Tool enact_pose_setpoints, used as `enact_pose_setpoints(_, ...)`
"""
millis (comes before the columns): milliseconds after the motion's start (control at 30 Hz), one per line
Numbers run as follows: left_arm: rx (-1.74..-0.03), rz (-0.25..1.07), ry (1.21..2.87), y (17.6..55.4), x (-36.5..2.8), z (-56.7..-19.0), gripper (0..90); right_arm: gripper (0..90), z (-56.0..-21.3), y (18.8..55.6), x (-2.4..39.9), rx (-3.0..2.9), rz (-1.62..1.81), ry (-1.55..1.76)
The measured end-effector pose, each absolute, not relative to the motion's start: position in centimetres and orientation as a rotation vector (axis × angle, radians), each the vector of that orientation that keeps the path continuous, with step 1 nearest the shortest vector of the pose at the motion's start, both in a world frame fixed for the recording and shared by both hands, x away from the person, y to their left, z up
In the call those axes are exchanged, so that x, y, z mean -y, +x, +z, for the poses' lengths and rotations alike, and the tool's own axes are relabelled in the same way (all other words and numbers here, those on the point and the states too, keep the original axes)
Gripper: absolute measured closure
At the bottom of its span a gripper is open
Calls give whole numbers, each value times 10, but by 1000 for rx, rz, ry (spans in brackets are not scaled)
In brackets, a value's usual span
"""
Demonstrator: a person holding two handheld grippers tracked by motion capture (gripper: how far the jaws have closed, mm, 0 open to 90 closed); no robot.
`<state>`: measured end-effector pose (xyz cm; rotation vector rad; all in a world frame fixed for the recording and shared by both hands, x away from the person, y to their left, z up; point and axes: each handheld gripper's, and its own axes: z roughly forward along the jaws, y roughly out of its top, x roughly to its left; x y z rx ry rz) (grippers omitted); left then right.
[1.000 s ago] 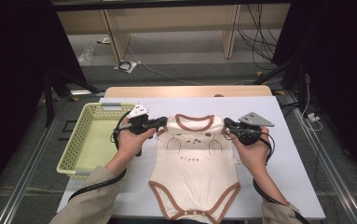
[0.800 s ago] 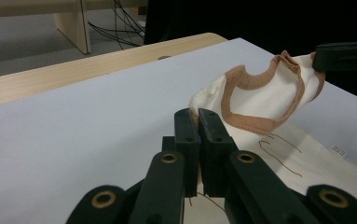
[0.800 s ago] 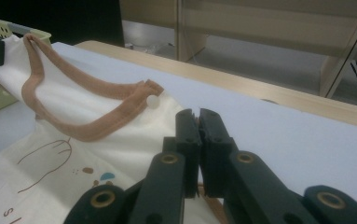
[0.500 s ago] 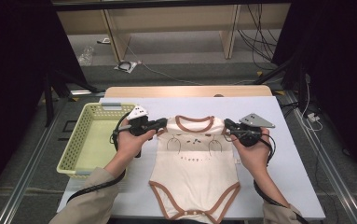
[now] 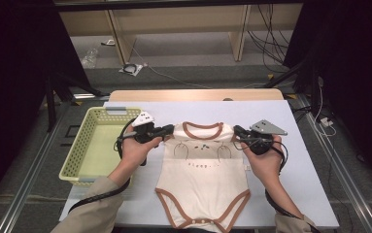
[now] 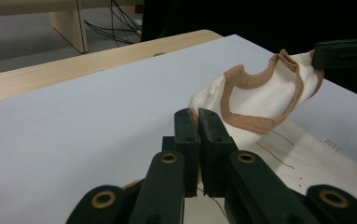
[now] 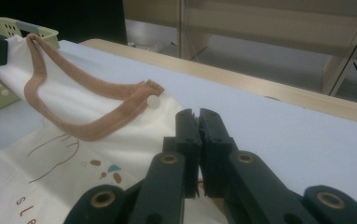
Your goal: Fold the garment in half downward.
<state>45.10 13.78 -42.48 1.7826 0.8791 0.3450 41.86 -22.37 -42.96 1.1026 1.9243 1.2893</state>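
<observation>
Left gripper (image 5: 166,129) clamped on bodysuit (image 5: 203,174) left shoulder; right gripper (image 5: 238,132) clamped on right shoulder. Neckline lifted between them, lower part flat on table (image 5: 300,160). Basket (image 5: 84,150) at left.

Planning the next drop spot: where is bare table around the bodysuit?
Bare white table right of the bodysuit, and a strip behind its neckline. The yellow basket is empty. Crowded at the shoulders, where the left tongs and right tongs grip.

No change is seen between earlier frames & now: the bodysuit (image 5: 203,165) is held at both shoulders, same spot, by the left tool (image 5: 170,129) & right tool (image 5: 237,131), both clamped; no shift on the bench (image 5: 300,160).
</observation>
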Motion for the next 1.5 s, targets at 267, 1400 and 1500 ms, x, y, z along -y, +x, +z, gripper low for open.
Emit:
enact_pose_setpoints(267, -872, 343, 1788, 448, -137, -424, 864, 881, -430, 416, 224, -1926, 1295, 1103)
enact_pose_setpoints(1400, -856, 341, 1804, 439, -136, -425, 864, 881, -431, 403, 227, -1938, 1294, 1095)
enact_pose_setpoints(1500, -853, 341, 1804, 438, -136, -425, 864, 880, -432, 402, 227, -1940, 1296, 1096)
